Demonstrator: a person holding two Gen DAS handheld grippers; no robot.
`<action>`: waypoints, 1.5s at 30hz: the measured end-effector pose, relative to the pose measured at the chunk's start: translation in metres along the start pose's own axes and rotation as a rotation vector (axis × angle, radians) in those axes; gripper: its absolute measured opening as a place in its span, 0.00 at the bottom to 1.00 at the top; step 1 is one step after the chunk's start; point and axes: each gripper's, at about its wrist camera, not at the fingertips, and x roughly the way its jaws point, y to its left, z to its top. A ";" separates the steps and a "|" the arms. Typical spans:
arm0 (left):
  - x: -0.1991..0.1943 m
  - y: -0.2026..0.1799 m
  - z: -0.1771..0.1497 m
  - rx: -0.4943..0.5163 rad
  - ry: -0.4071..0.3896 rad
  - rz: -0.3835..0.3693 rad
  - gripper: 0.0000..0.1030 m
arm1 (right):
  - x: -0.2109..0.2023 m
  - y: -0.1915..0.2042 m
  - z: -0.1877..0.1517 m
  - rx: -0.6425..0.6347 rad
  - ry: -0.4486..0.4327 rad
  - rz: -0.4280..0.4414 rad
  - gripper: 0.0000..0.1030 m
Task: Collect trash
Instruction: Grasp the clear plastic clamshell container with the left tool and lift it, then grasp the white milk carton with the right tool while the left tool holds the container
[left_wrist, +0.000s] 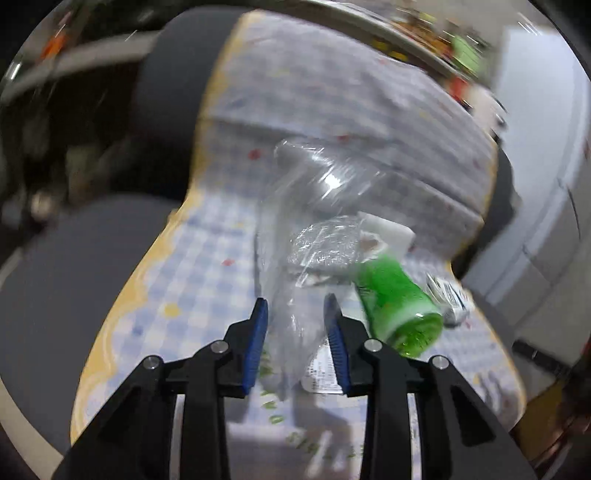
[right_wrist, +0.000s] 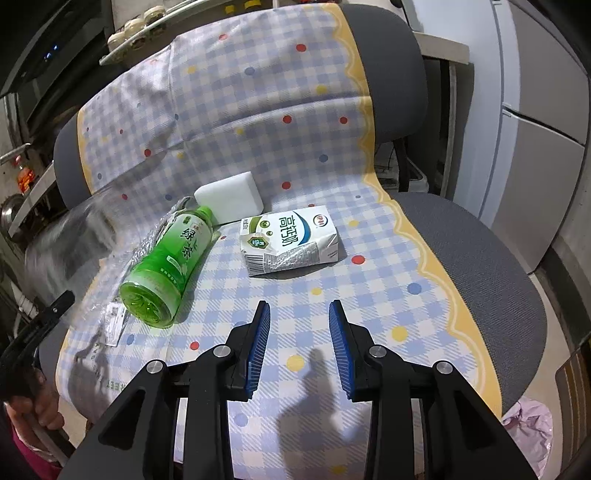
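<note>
Left wrist view: the left gripper (left_wrist: 297, 314) had its jaws pinching a clear plastic bag (left_wrist: 295, 258), lifted off the chair seat (left_wrist: 192, 258) for collection.

Right wrist view: the right gripper (right_wrist: 299, 317) waited, jaws spread and empty, above the seat's front edge; green bottle (right_wrist: 166, 266), milk carton (right_wrist: 291, 240) and white block (right_wrist: 231, 197) lay mid-seat.

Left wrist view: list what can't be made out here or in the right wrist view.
- Clear plastic bag, left wrist view: motion blur hides whether the left tool pinches it.
- Milk carton, left wrist view: mostly behind the green bottle.
- Left tool, right wrist view: blurred and cut off by the left edge.
- Shelf items, left wrist view: smeared.
</note>
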 end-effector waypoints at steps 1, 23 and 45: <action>0.005 0.005 -0.001 -0.009 0.028 0.003 0.30 | 0.003 0.001 0.001 -0.002 0.003 0.002 0.36; 0.005 -0.012 0.011 0.063 -0.024 0.050 0.18 | 0.124 -0.045 0.059 0.138 0.093 0.112 0.43; 0.010 -0.014 -0.015 0.082 0.054 0.061 0.18 | 0.032 0.062 0.007 -0.365 0.066 0.293 0.84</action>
